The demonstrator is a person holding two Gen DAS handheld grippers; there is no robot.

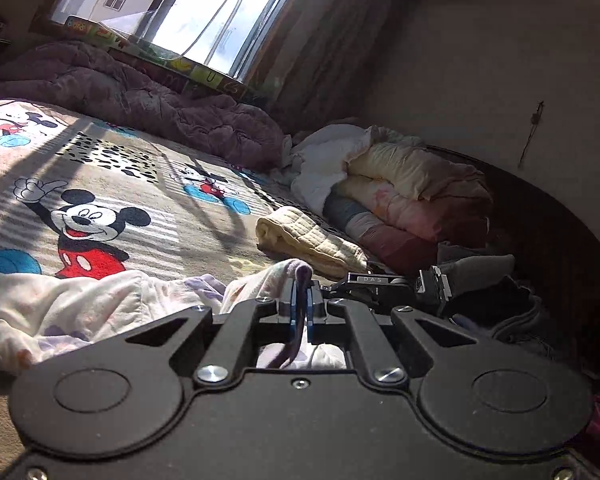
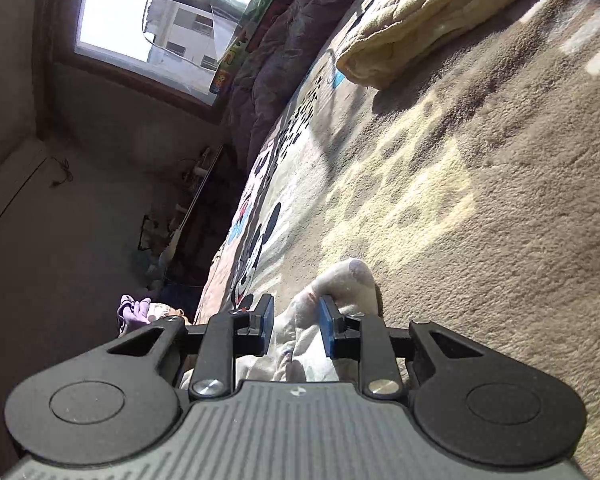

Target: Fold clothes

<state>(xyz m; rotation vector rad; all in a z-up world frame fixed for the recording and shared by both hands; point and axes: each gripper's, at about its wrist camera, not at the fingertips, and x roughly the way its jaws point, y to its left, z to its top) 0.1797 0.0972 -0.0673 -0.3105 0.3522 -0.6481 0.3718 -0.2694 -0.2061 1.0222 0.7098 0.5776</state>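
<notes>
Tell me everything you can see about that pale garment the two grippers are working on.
The garment is soft, thin-looking white cloth with faint purple and pink prints and a purple edge. It lies crumpled, unfolded, on the Mickey Mouse blanket. The left gripper is shut on a raised fold with the purple trim. In the right wrist view a bunched part sits between the right gripper's open fingers, not yet pinched.
</notes>
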